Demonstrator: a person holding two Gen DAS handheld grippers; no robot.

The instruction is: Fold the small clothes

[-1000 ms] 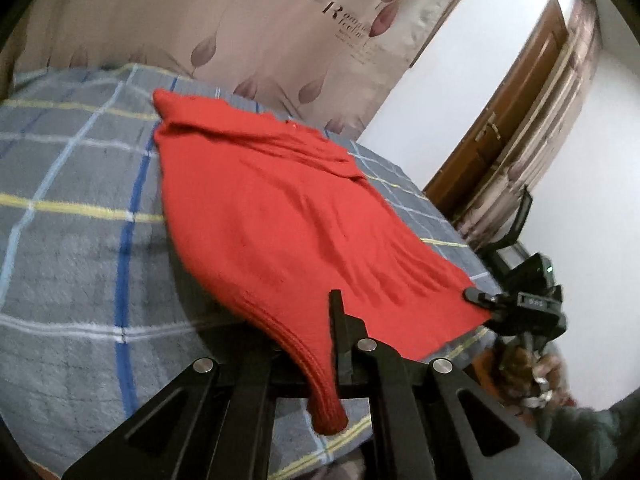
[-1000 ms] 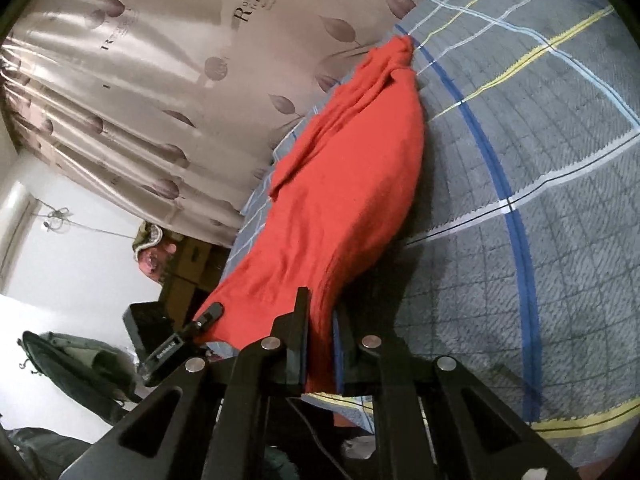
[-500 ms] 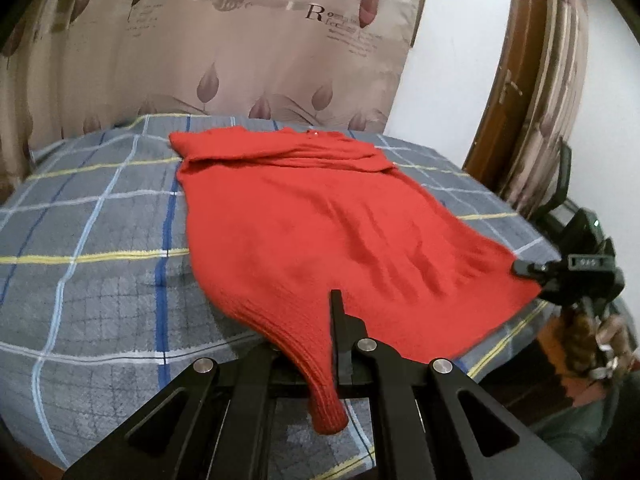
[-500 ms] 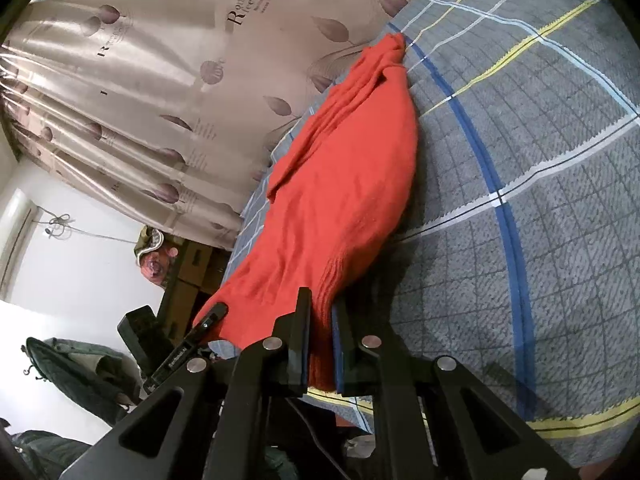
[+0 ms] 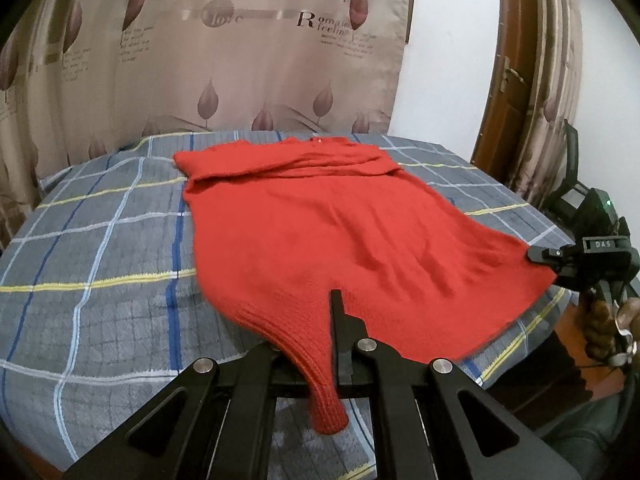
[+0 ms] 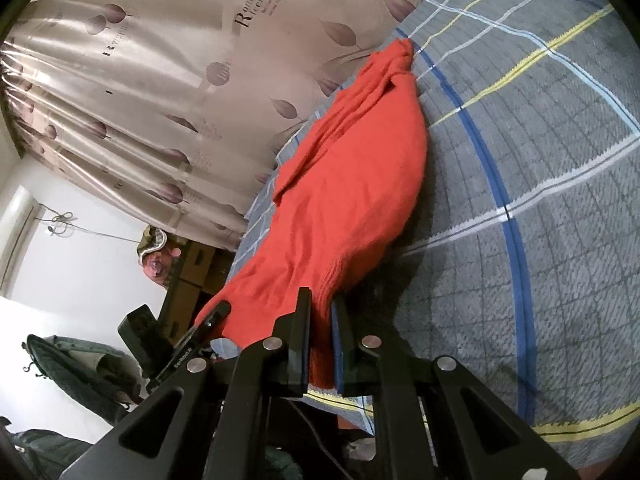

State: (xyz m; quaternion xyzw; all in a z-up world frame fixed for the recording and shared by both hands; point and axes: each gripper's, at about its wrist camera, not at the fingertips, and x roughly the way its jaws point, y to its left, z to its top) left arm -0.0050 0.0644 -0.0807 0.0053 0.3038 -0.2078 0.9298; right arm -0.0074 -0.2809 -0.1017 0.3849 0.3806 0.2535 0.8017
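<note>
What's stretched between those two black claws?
The left wrist view shows the red knitted garment spanning from left gripper to right gripper.

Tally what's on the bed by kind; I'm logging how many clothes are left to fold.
Red knitted garment: 1
Grippers clamped on its hem, left gripper and right gripper: 2
Checked bedspread: 1
Total: 4

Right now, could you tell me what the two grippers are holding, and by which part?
Both hold the red garment by its near ribbed hem: left gripper at one corner, right gripper at the other.
</note>
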